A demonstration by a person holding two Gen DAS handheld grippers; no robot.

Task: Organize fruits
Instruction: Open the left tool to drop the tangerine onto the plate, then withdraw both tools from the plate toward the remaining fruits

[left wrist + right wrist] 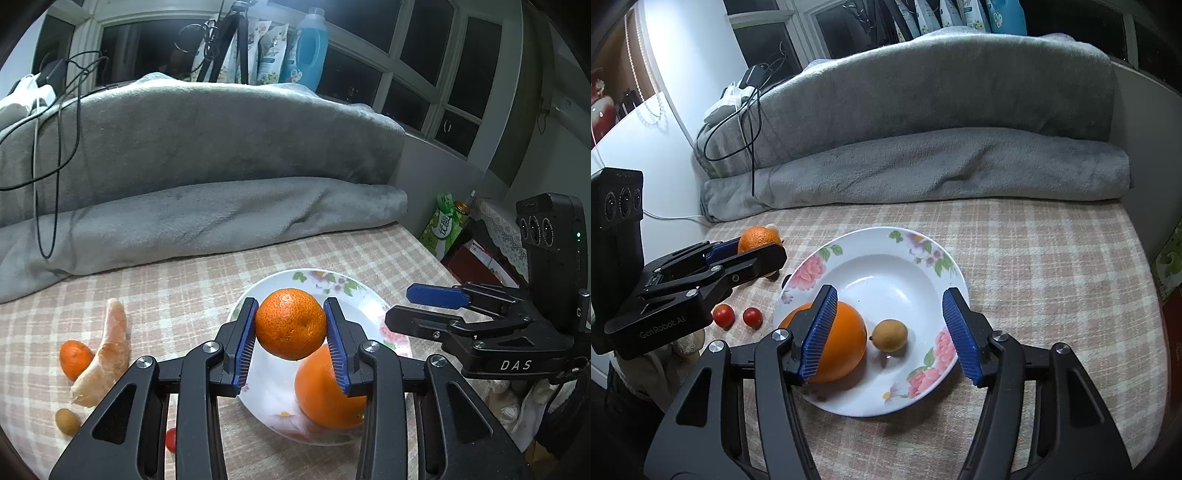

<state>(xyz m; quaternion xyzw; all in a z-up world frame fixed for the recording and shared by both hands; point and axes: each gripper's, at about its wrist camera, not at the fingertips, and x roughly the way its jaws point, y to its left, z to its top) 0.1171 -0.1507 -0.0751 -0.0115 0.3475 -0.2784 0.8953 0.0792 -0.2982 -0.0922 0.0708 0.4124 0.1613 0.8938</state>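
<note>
My left gripper [290, 301] is shut on a tangerine [290, 324], held above the near-left side of a white flowered plate [354, 291]. A large orange [325, 391] lies in the plate under it. In the right wrist view my right gripper [890, 291] stands open over the plate [871, 236]. Between and below its fingers lies a small yellow-brown fruit [889, 335], untouched, beside the large orange [836, 341]. The left gripper [768, 245] with its tangerine [759, 238] shows at the left. The right gripper [400, 304] appears right of the plate.
On the checked cloth left of the plate lie a peeled pale-orange segment [105, 358], a small tangerine [75, 359], a small brown fruit [67, 421] and two cherry tomatoes [724, 315] [752, 316]. A folded grey blanket [203, 221] with cables runs along the back. Cartons [445, 229] stand off the right edge.
</note>
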